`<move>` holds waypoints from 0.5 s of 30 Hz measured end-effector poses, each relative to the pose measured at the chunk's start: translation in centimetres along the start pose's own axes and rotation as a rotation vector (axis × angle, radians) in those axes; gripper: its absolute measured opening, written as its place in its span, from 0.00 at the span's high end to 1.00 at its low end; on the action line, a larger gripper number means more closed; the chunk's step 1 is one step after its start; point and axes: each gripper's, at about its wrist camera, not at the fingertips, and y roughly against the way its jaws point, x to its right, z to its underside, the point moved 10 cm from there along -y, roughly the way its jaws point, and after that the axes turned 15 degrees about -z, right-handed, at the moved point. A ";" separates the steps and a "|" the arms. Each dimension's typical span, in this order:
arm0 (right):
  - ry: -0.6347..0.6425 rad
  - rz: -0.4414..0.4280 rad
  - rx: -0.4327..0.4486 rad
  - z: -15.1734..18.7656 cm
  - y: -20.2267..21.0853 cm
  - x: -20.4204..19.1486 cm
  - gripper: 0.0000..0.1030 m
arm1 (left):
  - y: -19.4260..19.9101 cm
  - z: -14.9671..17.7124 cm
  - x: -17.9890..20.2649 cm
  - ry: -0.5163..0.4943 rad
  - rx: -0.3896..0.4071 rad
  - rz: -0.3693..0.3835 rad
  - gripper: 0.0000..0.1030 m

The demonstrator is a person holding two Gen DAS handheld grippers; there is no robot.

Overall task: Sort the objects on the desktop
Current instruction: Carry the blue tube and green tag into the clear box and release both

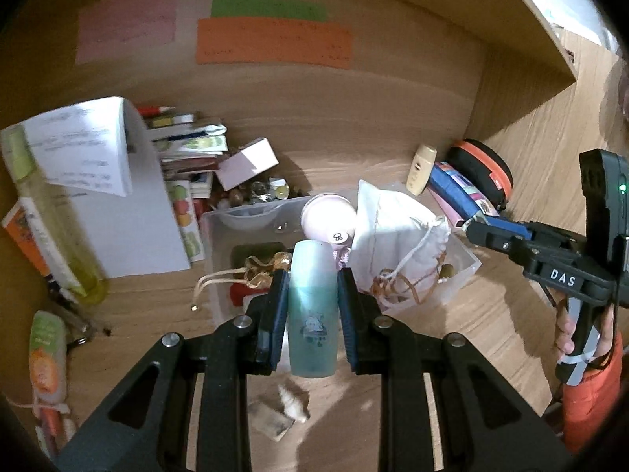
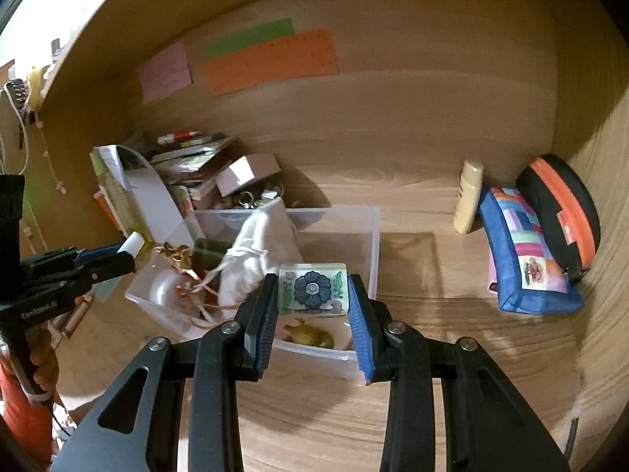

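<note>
Nearest the left camera, a small scrap of paper and a pale shell-like piece (image 1: pixel 293 403) lay on the wooden bench (image 1: pixel 452 314). Just beyond stood a clear plastic bin (image 2: pixel 365 244) holding a white drawstring pouch (image 1: pixel 397 224), tangled gold cords, a pink round lid (image 1: pixel 328 218) and (seen only from the right camera) a small yellow-green figure (image 2: pixel 310 336). To the left of the bin, a yellow-green bottle (image 1: pixel 51 228) leaned beside loose white papers (image 1: pixel 98 149) and a heap of books with a small white box (image 1: pixel 247 163) on top. To the right, near the side wall, a cream bottle (image 2: pixel 468 196) stood upright, with a blue patchwork pouch (image 2: pixel 526 251) just beside it and a black-and-orange zip case (image 2: pixel 562 204) behind that. Farthest back, pink, green and orange paper notes (image 1: pixel 271 41) were stuck to the rear wall.

The left tool (image 1: pixel 312 306) was pinching a teal translucent bottle (image 1: pixel 312 314) between its fingers, held above the near edge of the bin. The right tool (image 2: pixel 313 306) was gripping a clear rectangular block printed with a dark blue flower (image 2: pixel 313 286), held over the bin's front right part.
</note>
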 end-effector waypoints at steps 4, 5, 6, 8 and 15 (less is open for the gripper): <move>-0.006 0.000 -0.027 0.5 -1.3 0.8 0.70 | -1.8 0.1 0.9 -0.013 -0.023 0.018 0.76; -0.002 0.007 -0.032 0.6 -1.6 1.0 0.70 | -2.2 0.1 1.0 -0.016 -0.029 0.018 0.76; -0.001 0.018 -0.037 0.8 -1.9 1.2 0.70 | -2.8 0.2 1.2 -0.021 -0.037 0.021 0.76; -0.003 0.019 -0.052 1.1 -2.5 1.5 0.70 | -3.6 0.4 1.6 -0.026 -0.051 0.030 0.76; 0.014 0.032 -0.061 1.5 -3.7 1.7 0.69 | -5.3 0.9 2.0 -0.044 -0.073 0.036 0.76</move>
